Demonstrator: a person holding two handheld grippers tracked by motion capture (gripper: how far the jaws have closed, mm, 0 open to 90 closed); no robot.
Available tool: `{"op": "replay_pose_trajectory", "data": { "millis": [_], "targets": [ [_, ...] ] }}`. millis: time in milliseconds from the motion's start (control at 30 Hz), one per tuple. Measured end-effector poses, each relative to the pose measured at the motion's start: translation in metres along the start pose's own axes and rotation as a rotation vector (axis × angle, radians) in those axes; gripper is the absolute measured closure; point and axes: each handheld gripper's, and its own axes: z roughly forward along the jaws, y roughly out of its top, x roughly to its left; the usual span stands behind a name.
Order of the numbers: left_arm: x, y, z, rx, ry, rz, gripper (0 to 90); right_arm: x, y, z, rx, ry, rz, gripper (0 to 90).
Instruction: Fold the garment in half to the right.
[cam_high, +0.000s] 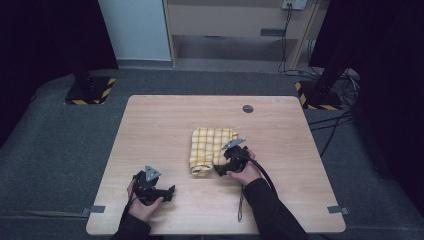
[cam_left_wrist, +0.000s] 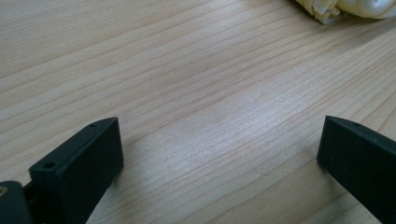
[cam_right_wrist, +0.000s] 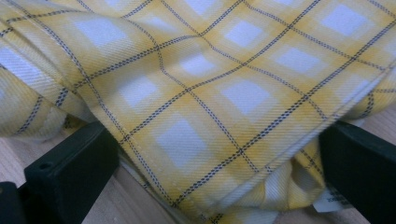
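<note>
A folded yellow checked cloth (cam_high: 207, 147) lies on the wooden table (cam_high: 165, 125), right of its middle. My right gripper (cam_high: 220, 166) is at the cloth's near right corner, pointing left into it. In the right gripper view the cloth (cam_right_wrist: 210, 93) drapes between and over the two wide-apart jaws, so this gripper (cam_right_wrist: 219, 140) is open with the cloth's edge inside its span. My left gripper (cam_high: 170, 192) rests low near the front left of the table. It (cam_left_wrist: 219, 130) stands open over bare wood, with a corner of the cloth (cam_left_wrist: 345, 7) far off at the upper right.
A small dark round cap (cam_high: 248, 108) sits in the tabletop behind the cloth. Two stand bases with yellow-black tape (cam_high: 90, 90) (cam_high: 320, 95) stand on the floor beyond the table's far corners. Cables (cam_high: 330, 125) run along the floor at the right.
</note>
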Motion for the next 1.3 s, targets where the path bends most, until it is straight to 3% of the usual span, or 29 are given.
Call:
{"op": "replay_pose_trajectory", "data": {
  "millis": [1300],
  "targets": [
    [0.0000, 0.0001, 0.0001, 0.000, 0.000, 0.000, 0.0, -0.0019, 0.0071, 0.0065, -0.003, 0.006, -0.005, 0.3]
  ]
}}
